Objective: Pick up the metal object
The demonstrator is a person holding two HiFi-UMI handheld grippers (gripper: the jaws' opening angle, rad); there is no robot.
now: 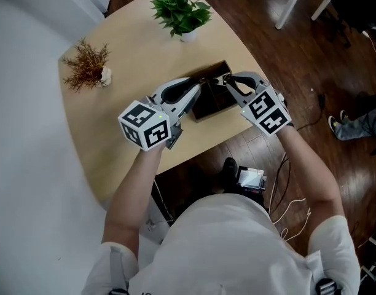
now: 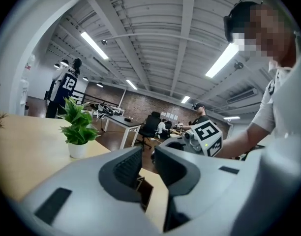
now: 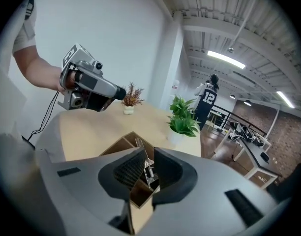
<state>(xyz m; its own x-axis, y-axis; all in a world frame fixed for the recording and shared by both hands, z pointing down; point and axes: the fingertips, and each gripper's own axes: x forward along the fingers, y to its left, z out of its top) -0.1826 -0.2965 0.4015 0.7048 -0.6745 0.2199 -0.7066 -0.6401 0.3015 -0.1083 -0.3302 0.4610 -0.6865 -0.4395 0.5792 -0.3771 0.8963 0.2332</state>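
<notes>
- While we are holding the right gripper [image 3: 149, 161] over the wooden box [image 3: 117, 145], its jaws are standing a narrow slot apart. The metal object [image 3: 145, 170] is showing right in that slot, just ahead of the tips and below them, inside a compartment of the box.
- We are not seeing either pad pressing on the metal, so we are judging the grasp as not yet made.
- To do this step well, we are thinking the jaws should be opening a touch wider before going down, since the slot is looking barely wider than the piece.
- We should be centring the slot on the piece and lowering along the jaws' own line, steering clear of the compartment wall just left of the left-hand jaw.
- We should be closing only once both pads are flanking the piece, then lifting straight up out of the compartment.
- We are holding the left gripper [image 2: 148, 157] just beside the right one, over the same box, with its jaws also a little apart and nothing between them. We are judging that it should be staying out of the way.
- The metal object is looking small, slim and shiny, with bright glints, and it is leaning on end against the dark inside of the box. We are not able to tell its exact kind.
- Because it is looking thin and smooth, we are expecting it to twist or slip unless the pads are catching it squarely.
</notes>
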